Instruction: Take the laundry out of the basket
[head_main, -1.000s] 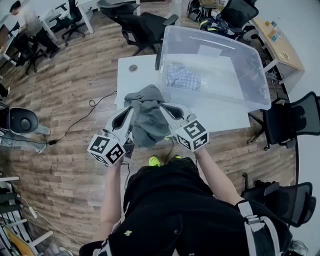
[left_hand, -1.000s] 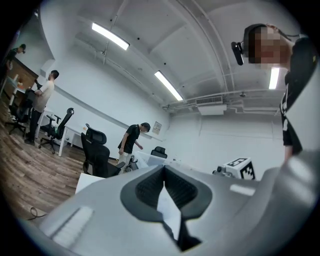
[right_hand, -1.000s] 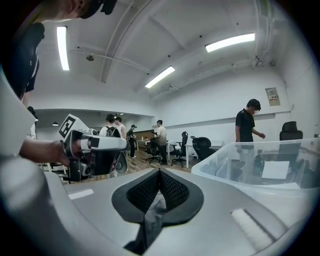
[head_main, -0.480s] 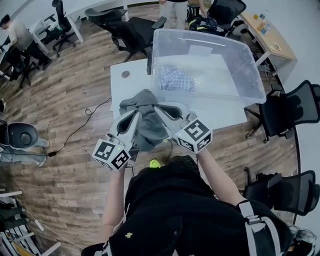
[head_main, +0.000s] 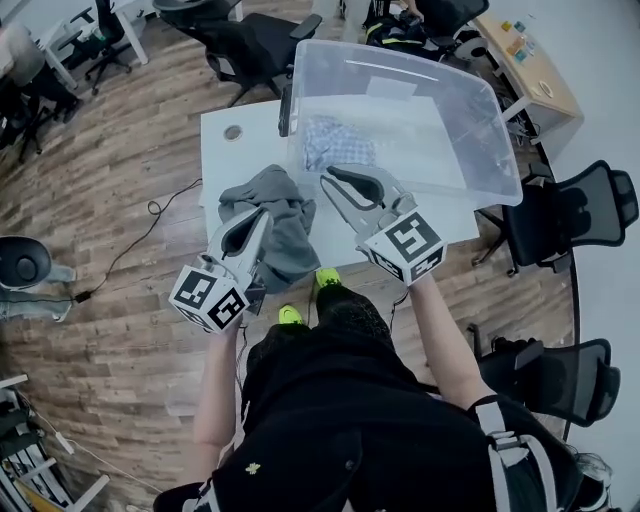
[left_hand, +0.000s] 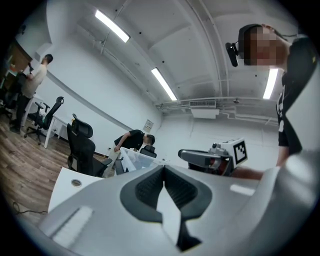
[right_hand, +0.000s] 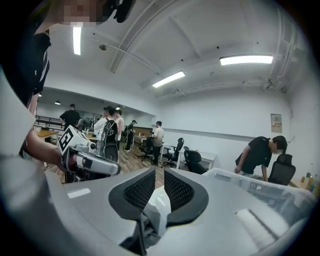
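Observation:
A grey garment (head_main: 270, 210) is bunched over the near left part of the white table (head_main: 222, 155), and its lower fold hangs past the front edge. My left gripper (head_main: 250, 222) points into it with its jaws shut; the cloth drapes over its fingertips, and in the left gripper view the pads (left_hand: 163, 175) meet. My right gripper (head_main: 345, 180) is raised beside the garment, just in front of the clear plastic bin (head_main: 500, 180). Its jaws have just been opening and its pads (right_hand: 177, 190) stand narrowly apart; a grey fold (right_hand: 148, 225) shows low in the gap. A blue checked cloth (head_main: 335, 143) lies inside the bin.
The bin fills the right half of the table. Black office chairs (head_main: 235, 45) stand behind the table and at the right (head_main: 585, 215). A cable (head_main: 150, 225) runs over the wooden floor at the left. Several people are at desks farther back.
My right gripper has let the grey garment go and has risen to the right, toward the bin. The left gripper keeps hold of the garment and has drifted a little to the left.

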